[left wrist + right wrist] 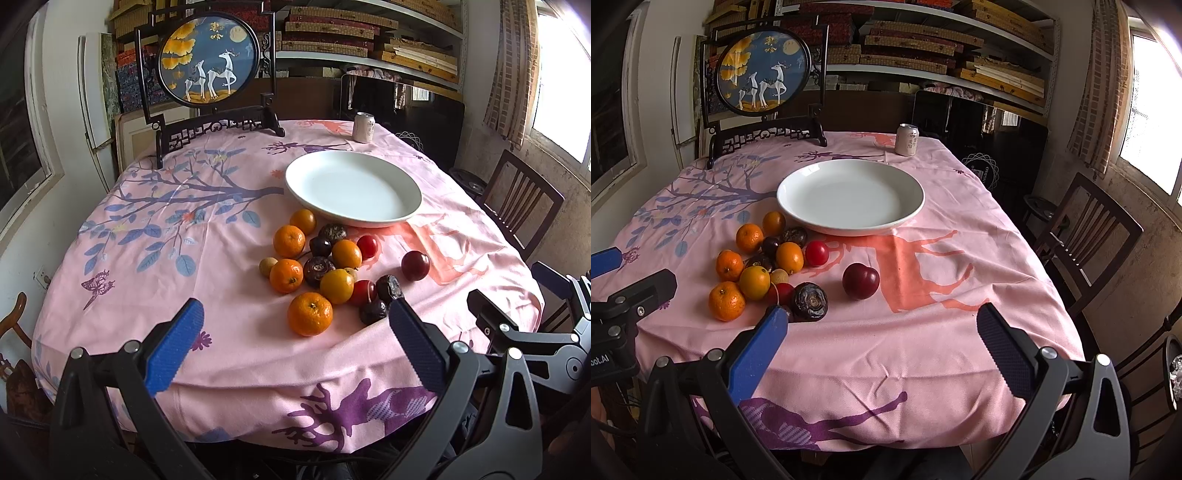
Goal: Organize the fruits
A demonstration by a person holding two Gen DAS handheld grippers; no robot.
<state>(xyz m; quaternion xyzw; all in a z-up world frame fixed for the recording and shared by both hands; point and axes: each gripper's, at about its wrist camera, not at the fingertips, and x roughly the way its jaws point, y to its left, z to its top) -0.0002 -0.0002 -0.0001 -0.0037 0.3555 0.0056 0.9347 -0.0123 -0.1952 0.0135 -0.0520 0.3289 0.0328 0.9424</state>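
A pile of several fruits lies on the pink tablecloth in front of a white plate, which holds nothing. Oranges such as the nearest one mix with dark wrinkled fruits and small red ones. A dark red plum sits apart to the right. My left gripper hangs open near the table's front edge, just short of the nearest orange. My right gripper is open too, over bare cloth right of the pile.
A drink can stands behind the plate. A framed round deer picture on a black stand occupies the back left. A wooden chair stands at the table's right side. Shelves of boxes fill the back wall.
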